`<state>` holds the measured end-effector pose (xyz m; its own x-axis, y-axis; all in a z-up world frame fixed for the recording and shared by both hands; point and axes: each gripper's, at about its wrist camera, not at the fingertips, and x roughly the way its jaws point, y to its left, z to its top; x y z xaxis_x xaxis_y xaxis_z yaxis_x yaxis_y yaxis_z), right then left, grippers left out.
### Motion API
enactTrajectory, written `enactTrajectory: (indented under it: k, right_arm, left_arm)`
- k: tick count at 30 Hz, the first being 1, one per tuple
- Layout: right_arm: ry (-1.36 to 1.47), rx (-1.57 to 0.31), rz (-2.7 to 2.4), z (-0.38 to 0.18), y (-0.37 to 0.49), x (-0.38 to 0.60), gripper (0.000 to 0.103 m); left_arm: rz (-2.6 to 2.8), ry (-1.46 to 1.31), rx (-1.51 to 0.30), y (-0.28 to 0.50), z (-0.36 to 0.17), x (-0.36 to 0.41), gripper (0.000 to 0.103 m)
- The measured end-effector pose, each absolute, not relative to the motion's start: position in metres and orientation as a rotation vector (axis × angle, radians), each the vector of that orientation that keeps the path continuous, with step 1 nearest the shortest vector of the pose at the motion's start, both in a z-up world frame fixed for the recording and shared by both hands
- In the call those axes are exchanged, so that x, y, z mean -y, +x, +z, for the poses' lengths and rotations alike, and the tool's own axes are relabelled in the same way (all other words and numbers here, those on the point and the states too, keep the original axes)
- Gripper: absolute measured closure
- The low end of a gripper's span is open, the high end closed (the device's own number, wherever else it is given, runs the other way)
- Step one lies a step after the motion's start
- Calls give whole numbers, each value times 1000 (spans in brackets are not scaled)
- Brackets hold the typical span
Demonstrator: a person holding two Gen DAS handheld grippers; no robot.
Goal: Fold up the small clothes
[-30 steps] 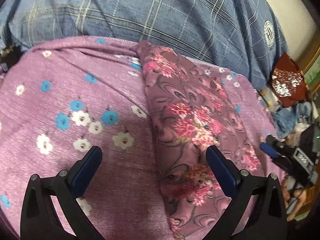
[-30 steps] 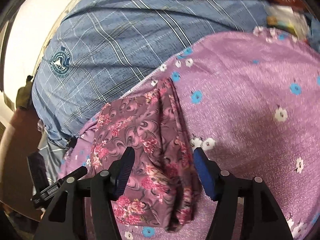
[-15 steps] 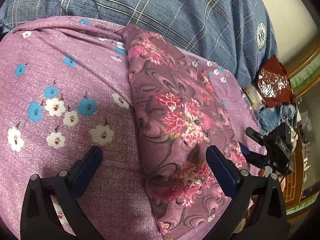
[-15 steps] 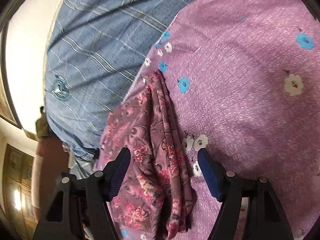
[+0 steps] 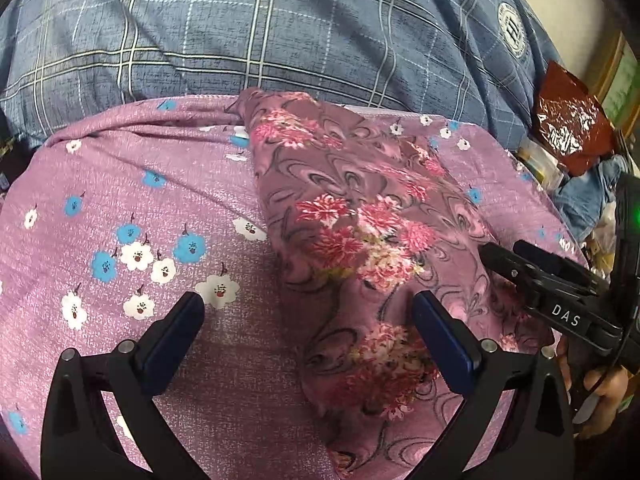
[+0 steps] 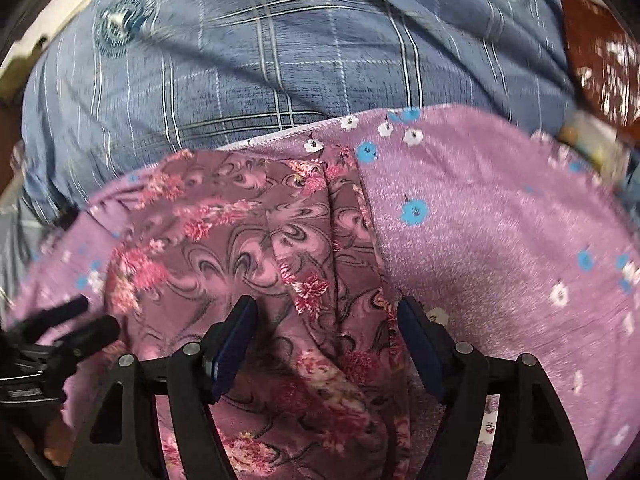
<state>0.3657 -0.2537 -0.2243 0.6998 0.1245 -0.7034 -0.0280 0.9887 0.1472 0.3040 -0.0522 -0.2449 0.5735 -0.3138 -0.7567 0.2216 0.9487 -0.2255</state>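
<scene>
The garment [image 5: 360,248] is a thin, soft cloth in dusky mauve, printed with grey swirls and pink-red flower clusters. It lies folded into a long, narrow wedge on the sheet [image 5: 132,184], its narrow end reaching the sheet's far edge and its broad end nearest the cameras. In the right wrist view its right edge shows several stacked layers and lengthwise creases [image 6: 352,264].

The sheet is a lilac fabric with a fine speckled weave, dotted with small white and blue blossoms; shallow wrinkles run across its far left part. Behind it rises a rounded blue cover [image 5: 280,28] with pale check lines, a coarse woven look and a round white emblem.

The left gripper [image 5: 308,340] hangs with its jaws spread wide and nothing held: the left blue pad is over bare sheet, the right pad over the garment. The right gripper [image 6: 326,340] is also open; its jaws have just been opening, and the garment's layered edge lies between them, whether the pads touch it is unclear.

At the right edge of the left view sits a crinkled, shiny dark-red bag [image 5: 572,120] amid clutter too small to identify. The right view is smeared with blur toward its rim. The near end of the garment is cut off by the gripper frames in both views.
</scene>
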Motion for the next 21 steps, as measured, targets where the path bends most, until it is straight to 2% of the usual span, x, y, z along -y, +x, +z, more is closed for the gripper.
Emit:
enactTrajectory:
  k: [21]
  right_arm:
    - [67,-754,27,-217,363,251,29]
  left_arm:
    - [-323,-93,-919,305,-246,56,0]
